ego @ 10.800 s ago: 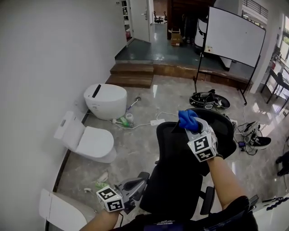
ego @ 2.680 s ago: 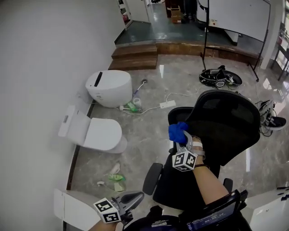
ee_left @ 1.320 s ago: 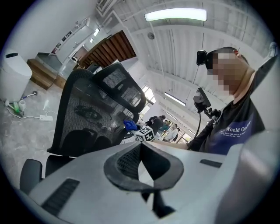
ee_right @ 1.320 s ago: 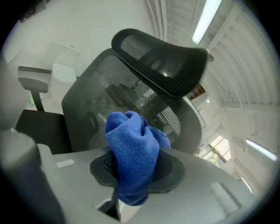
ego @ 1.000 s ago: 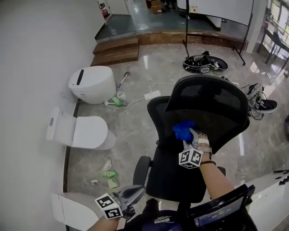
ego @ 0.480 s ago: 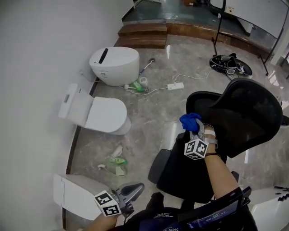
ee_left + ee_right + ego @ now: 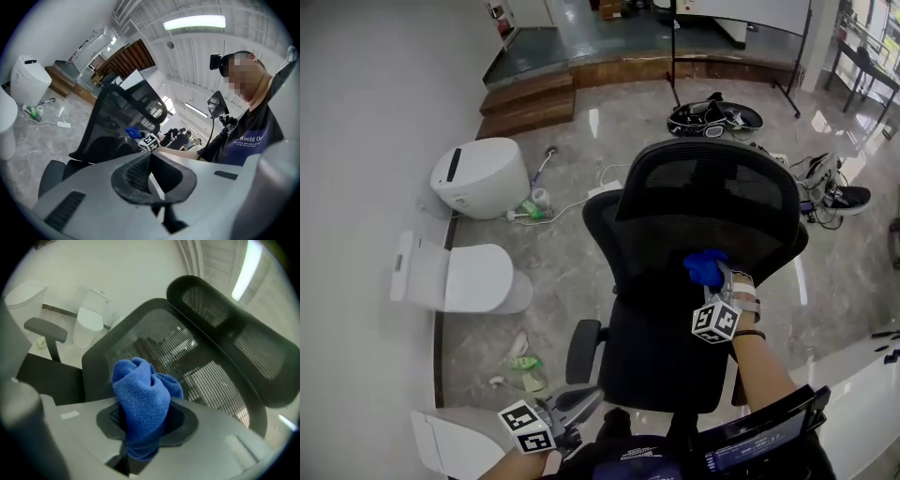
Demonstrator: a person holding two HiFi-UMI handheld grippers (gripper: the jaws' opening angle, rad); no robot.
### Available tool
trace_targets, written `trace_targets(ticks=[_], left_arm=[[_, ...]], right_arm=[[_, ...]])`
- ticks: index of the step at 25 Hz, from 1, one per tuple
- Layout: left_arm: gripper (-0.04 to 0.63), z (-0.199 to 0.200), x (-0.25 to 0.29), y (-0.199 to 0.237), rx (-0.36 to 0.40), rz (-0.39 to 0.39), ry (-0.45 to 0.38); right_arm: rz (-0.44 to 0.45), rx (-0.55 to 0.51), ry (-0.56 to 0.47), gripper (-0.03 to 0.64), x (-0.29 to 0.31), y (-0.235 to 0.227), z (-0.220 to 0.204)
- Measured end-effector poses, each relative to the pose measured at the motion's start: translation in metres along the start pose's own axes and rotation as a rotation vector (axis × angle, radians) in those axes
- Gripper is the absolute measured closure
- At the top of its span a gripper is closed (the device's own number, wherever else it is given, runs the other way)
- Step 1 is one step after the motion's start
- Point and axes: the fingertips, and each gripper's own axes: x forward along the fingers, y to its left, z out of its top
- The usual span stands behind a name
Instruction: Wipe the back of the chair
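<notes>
A black mesh office chair [image 7: 703, 202] stands in the middle of the head view, its backrest and headrest towards me. My right gripper [image 7: 712, 279] is shut on a bunched blue cloth [image 7: 705, 266], which is pressed low on the backrest, right of its middle. In the right gripper view the cloth [image 7: 140, 397] bulges up out of the gripper [image 7: 144, 426] against the mesh [image 7: 187, 357], under the headrest [image 7: 225, 326]. My left gripper [image 7: 574, 403] hangs low by my body, shut and holding nothing. Its own view shows the gripper [image 7: 151, 176], the chair [image 7: 112, 129] and the cloth [image 7: 132, 132].
Three white toilets stand along the left wall [image 7: 478, 176], [image 7: 455, 277], [image 7: 455, 439]. Litter [image 7: 520, 366] lies on the marble floor, with a power strip and cable [image 7: 605, 187]. Wooden steps [image 7: 530, 103], a whiteboard stand [image 7: 675, 56], black gear [image 7: 712, 114] and shoes [image 7: 836, 195] lie beyond.
The right gripper has carried the cloth from the backrest's left edge to its lower middle-right. The chair now shows squarely in the head view. The left gripper has stayed low.
</notes>
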Motion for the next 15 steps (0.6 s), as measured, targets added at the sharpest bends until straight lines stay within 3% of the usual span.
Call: trace_targets(ticks=[6, 9, 12, 15], left_arm=[[0.592, -0.021, 0.08, -0.052, 0.02, -0.109, 0.077], [0.592, -0.032, 0.102, -0.066, 0.022, -0.138, 0.092], [0.592, -0.035, 0.101, -0.066, 0.016, -0.138, 0.087], [0.592, -0.032, 0.073, -0.053, 0.0, -0.107, 0.056]], right_arm=[[-0.08, 0.09, 0.178, 0.497, -0.057, -0.059, -0.154], [-0.103, 0.11, 0.23, 0.497, -0.071, -0.075, -0.197], [-0.101, 0.117, 0.218, 0.497, -0.073, -0.071, -0.189], [-0.037, 0.086, 0.115, 0.497, -0.063, -0.032, -0.12]])
